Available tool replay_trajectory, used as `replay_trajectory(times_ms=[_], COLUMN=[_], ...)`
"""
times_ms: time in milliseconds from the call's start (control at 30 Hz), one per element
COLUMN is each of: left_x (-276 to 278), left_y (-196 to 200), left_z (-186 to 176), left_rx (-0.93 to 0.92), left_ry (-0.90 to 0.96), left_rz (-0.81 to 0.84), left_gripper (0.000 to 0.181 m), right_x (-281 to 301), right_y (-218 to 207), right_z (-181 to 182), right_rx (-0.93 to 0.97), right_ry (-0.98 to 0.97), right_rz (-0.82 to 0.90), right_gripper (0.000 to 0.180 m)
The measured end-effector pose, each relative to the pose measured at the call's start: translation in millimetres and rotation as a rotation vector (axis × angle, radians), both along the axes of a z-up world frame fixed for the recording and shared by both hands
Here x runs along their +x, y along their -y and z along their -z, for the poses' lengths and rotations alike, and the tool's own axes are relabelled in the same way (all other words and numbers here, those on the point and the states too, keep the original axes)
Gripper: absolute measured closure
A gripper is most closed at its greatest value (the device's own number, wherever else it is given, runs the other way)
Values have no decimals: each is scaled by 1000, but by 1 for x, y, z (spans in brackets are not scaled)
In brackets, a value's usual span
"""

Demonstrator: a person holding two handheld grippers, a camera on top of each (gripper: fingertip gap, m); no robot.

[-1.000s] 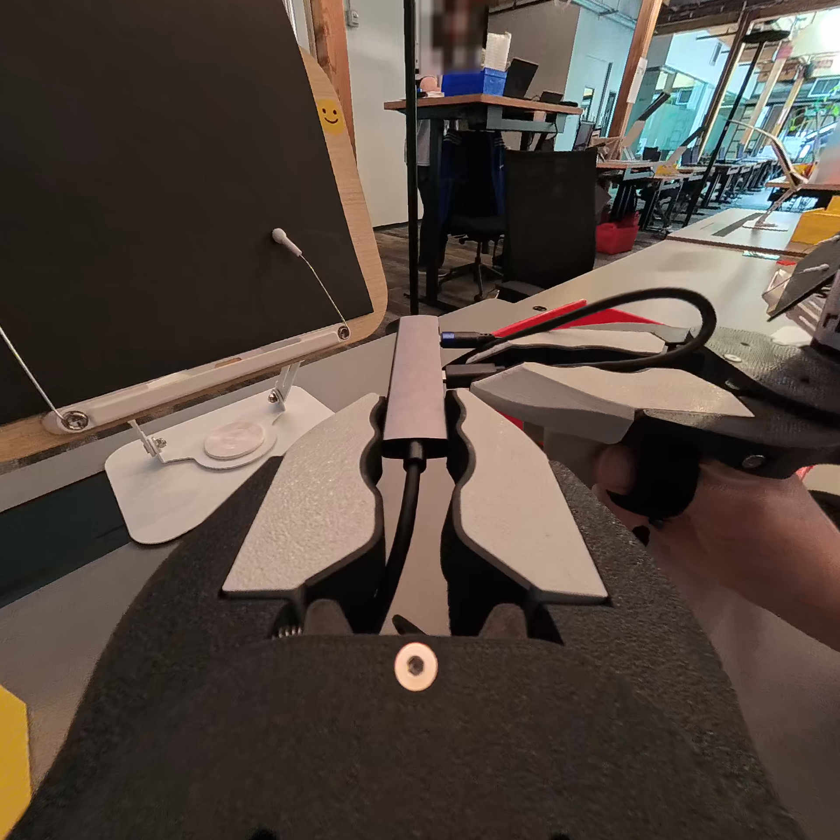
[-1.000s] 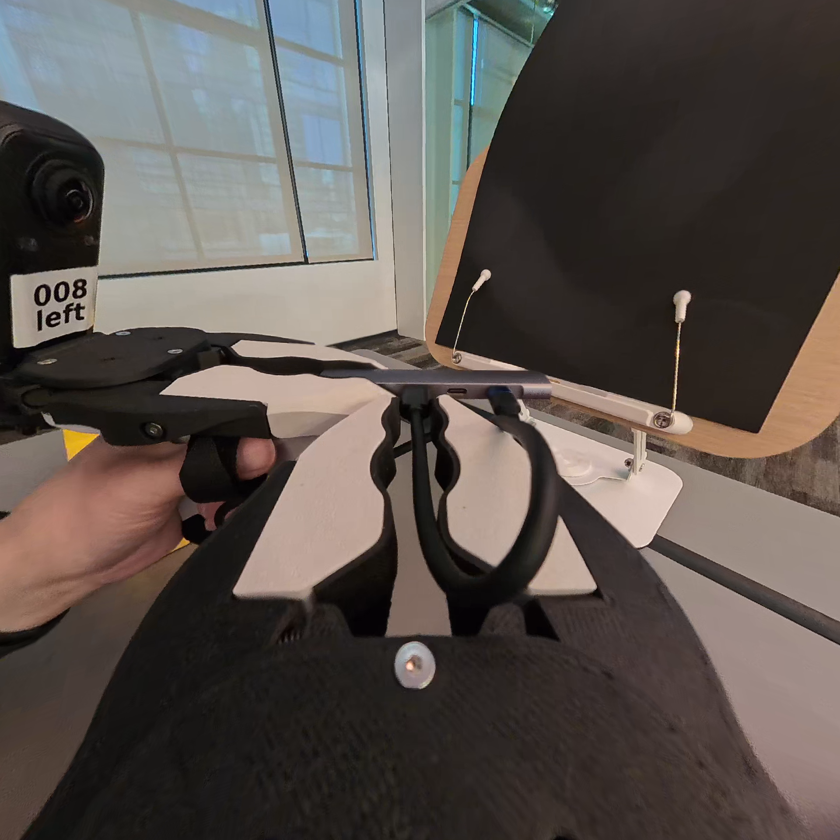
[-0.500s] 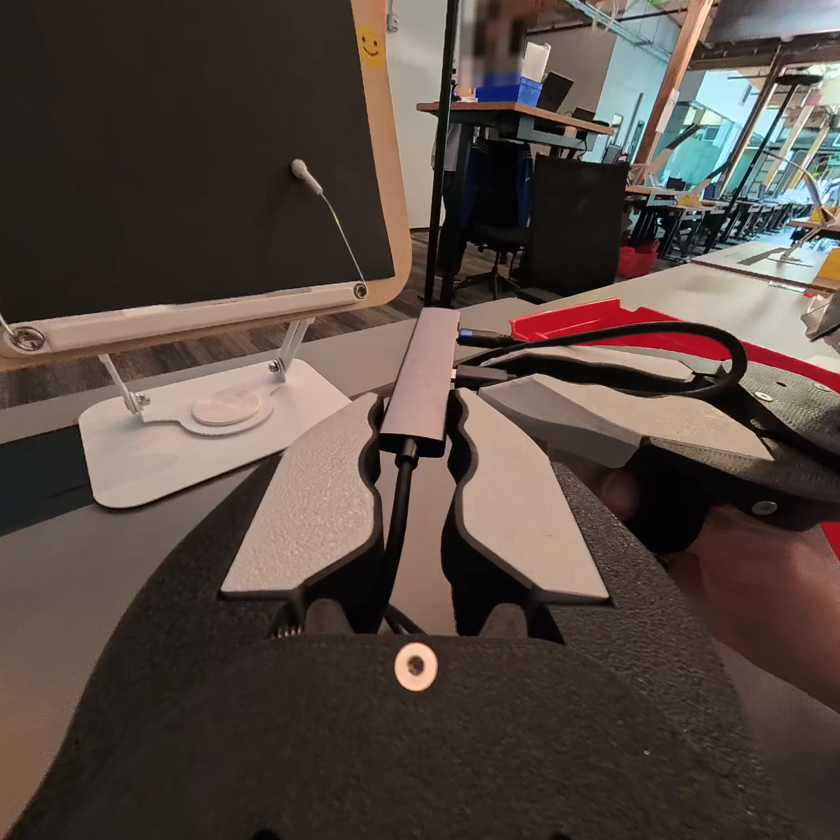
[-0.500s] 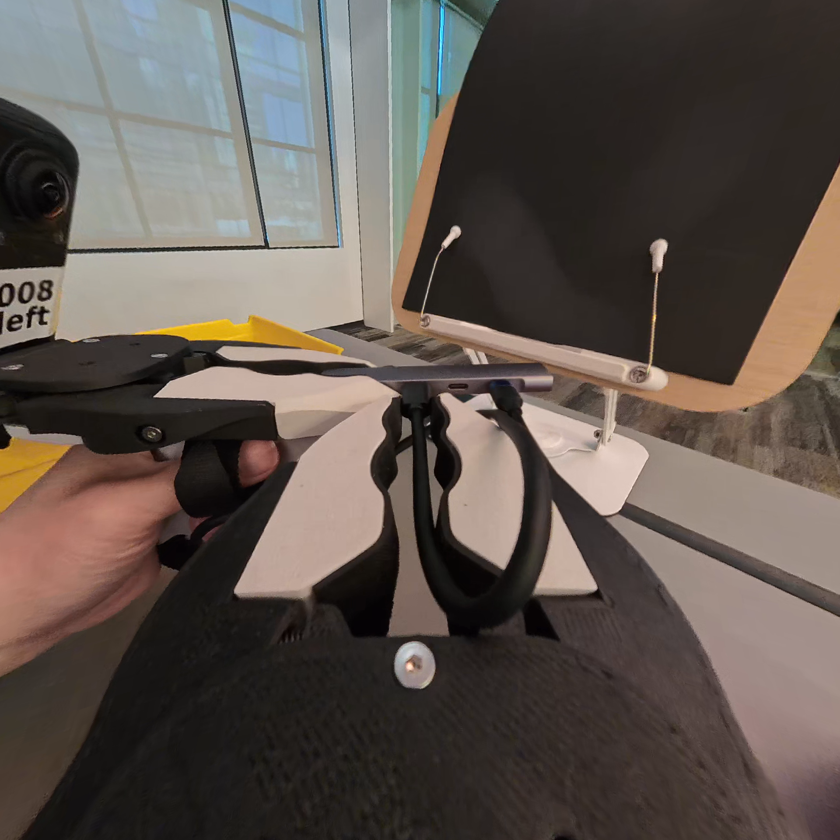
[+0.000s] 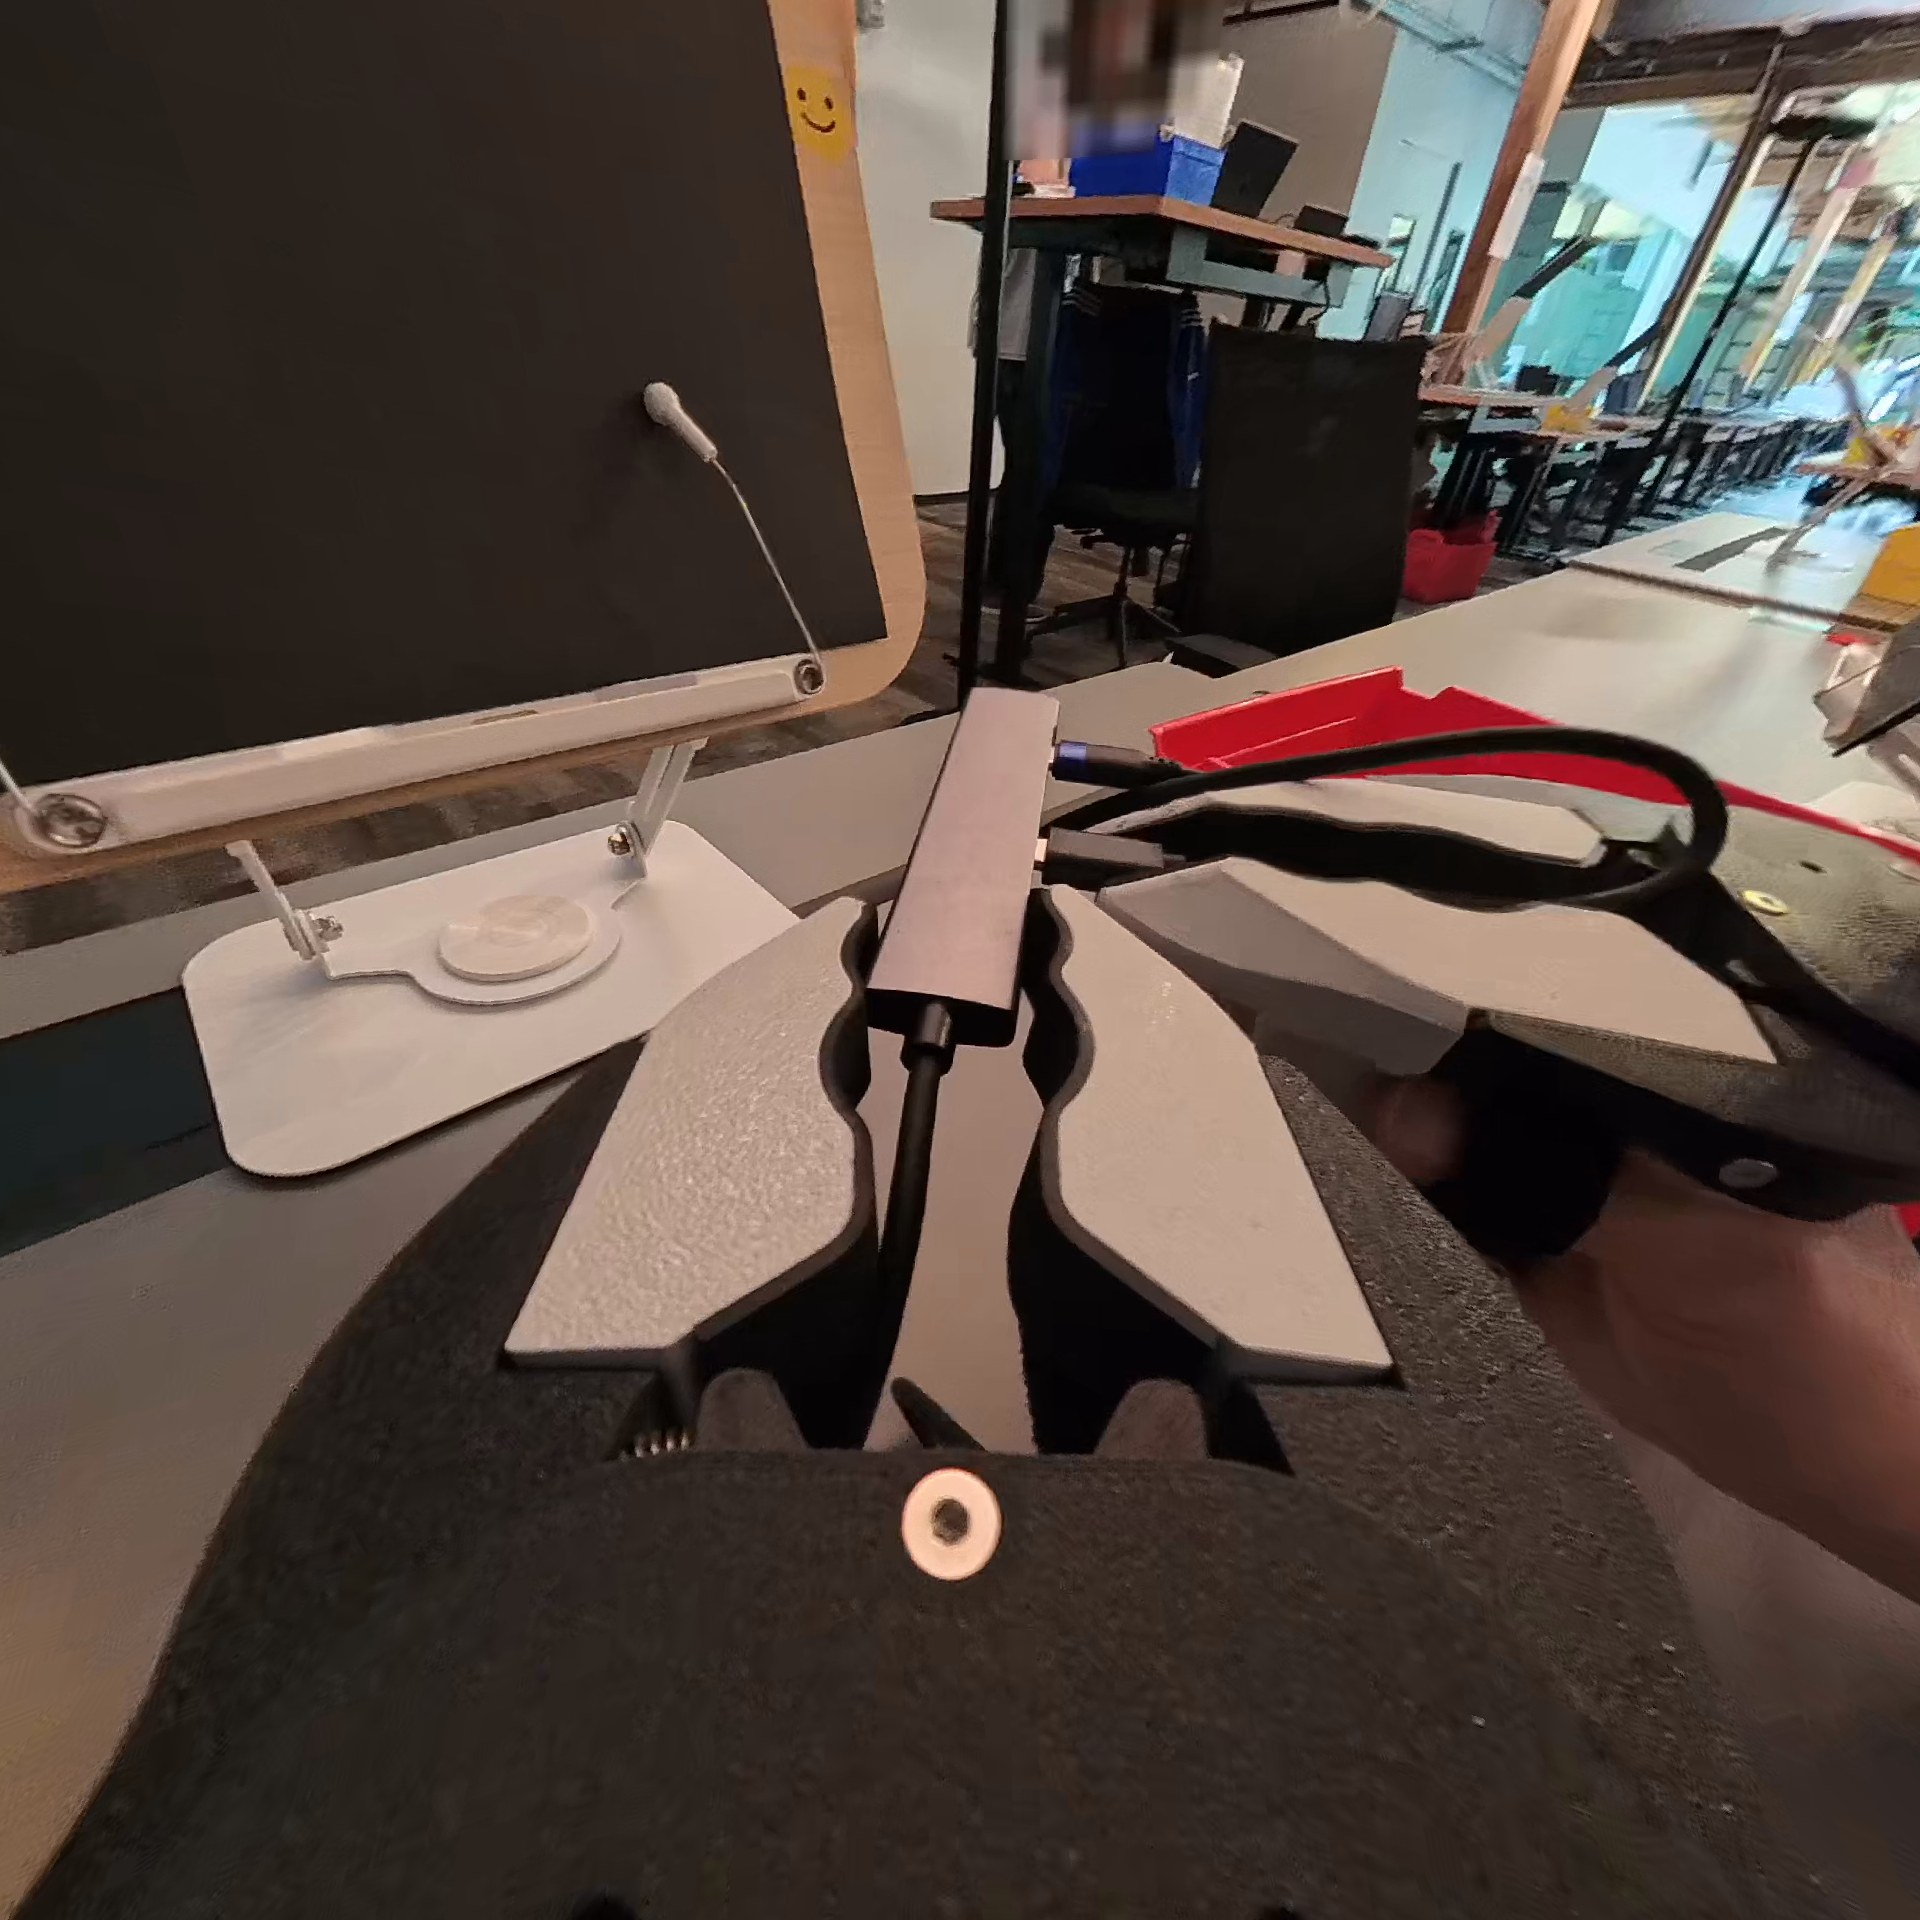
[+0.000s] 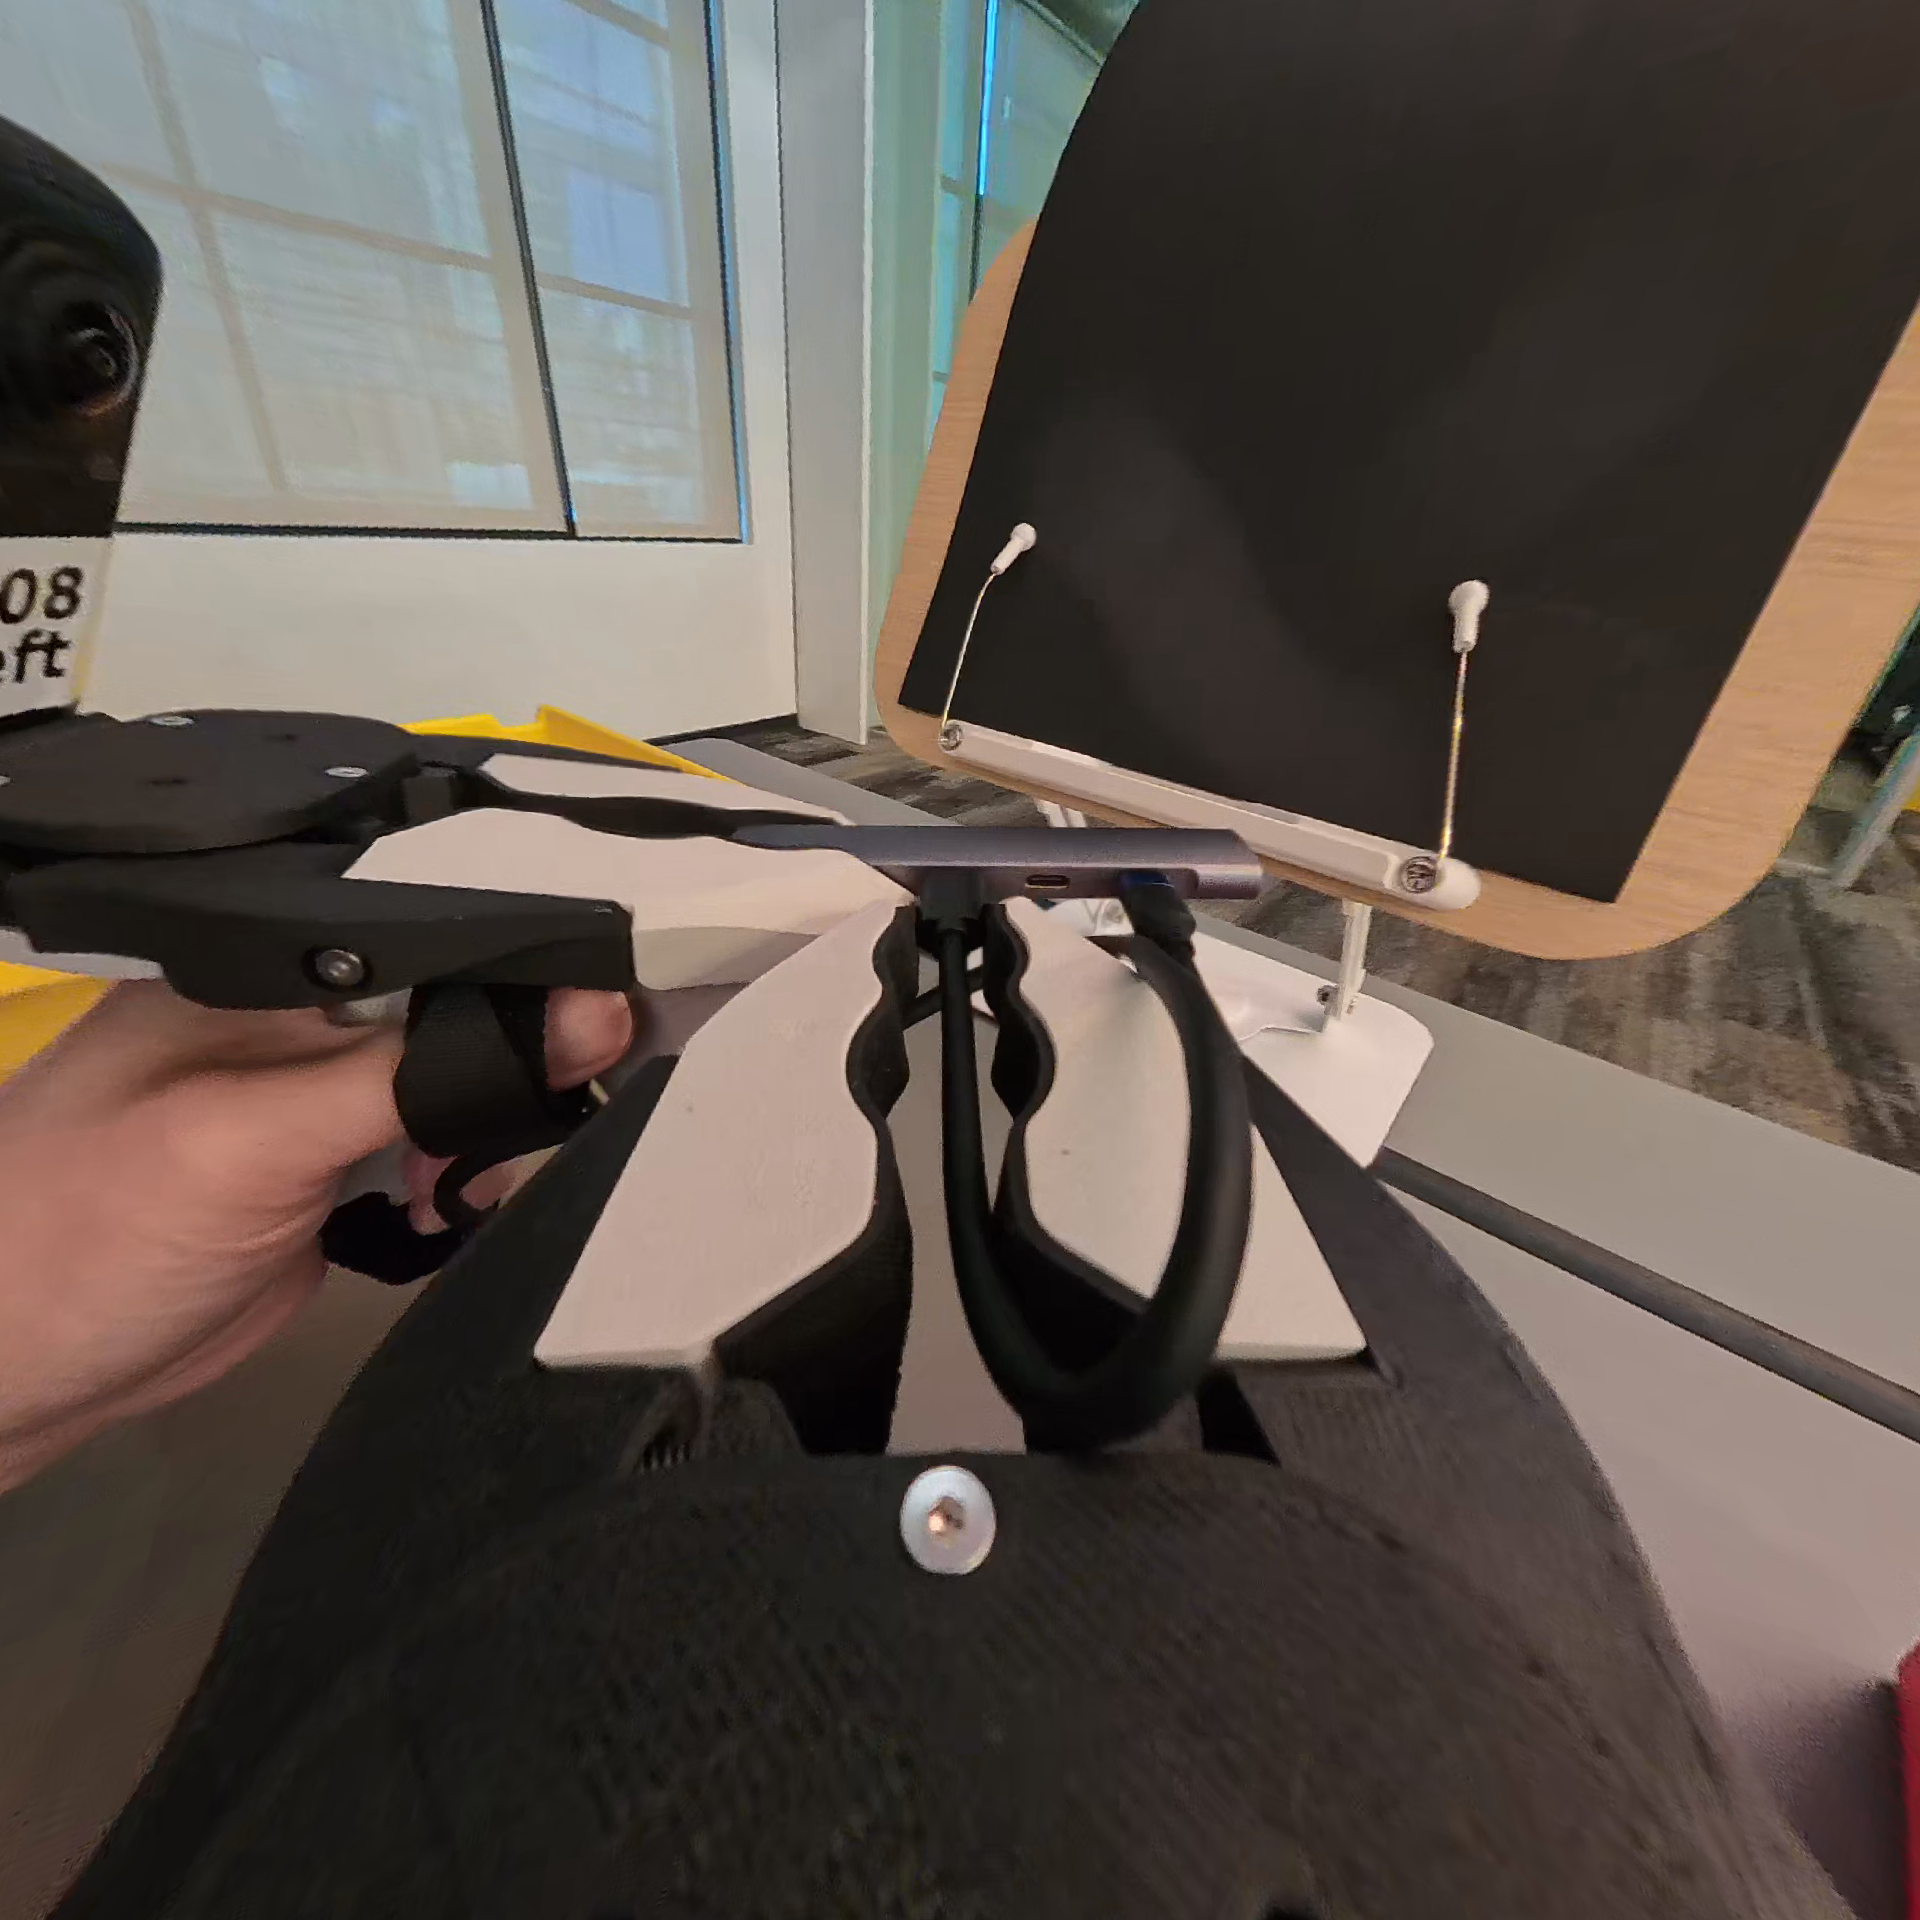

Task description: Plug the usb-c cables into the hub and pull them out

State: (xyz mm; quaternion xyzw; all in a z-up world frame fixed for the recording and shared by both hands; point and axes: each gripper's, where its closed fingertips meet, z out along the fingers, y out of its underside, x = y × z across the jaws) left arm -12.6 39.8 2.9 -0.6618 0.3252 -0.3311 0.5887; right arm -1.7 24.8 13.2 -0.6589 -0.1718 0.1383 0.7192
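My left gripper (image 5: 948, 935) is shut on the near end of a slim grey hub (image 5: 982, 821) and holds it above the table. The hub's own black lead (image 5: 914, 1143) runs back between my fingers. My right gripper (image 6: 948, 925) is shut on a black usb-c plug (image 6: 951, 894) seated in the hub's (image 6: 1039, 847) side. It comes in from the right in the left wrist view (image 5: 1247, 914). A second, blue-tipped plug (image 6: 1148, 894) sits in a farther port. One port between them is empty. The black cable (image 6: 1143, 1247) loops between both plugs.
A black board with a wooden rim (image 5: 416, 364) stands on a white stand base (image 5: 436, 997) just behind the hub. A red bin (image 5: 1351, 717) lies to the right, and a yellow bin (image 6: 582, 727) lies behind the left gripper. The grey tabletop (image 6: 1662, 1247) lies below. Less than 4 cm separates the two grippers' tips.
Both grippers and the hub have moved together and turned, so the board and red bin shifted in view. Both grips and both plugs stand as before.
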Motion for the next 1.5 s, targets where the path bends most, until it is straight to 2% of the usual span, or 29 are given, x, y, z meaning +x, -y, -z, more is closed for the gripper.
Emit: replay_trajectory(times_ms=[400, 567, 800, 900, 1033, 1167, 1500], left_x=[1, -1, 0, -3, -4, -2, 1], left_y=[3, 4, 4, 3, 10, 17, 20], left_z=[-4, -8, -7, -11, -26, -36, -36], left_rx=[-30, 0, -36, -79, 54, 122, 93], left_ry=[25, 8, 30, 65, -7, -28, 15], left_rz=[-7, -6, -7, 12, 29, -2, 27], left_gripper=[154, 155, 154, 155, 155, 157, 157], right_x=[0, -2, -1, -5, -3, -1, 1], right_y=[3, 4, 4, 2, 10, 12, 13], right_z=[-5, -8, -9, -11, -28, -34, -35], right_rx=[37, 17, 29, 17, 116, 95, 89], right_ry=[58, 12, 21, 17, 36, -15, -1], right_rz=[55, 8, 55, -24, -57, -78, -86], right_gripper=[166, 166, 166, 165, 166, 166, 166])
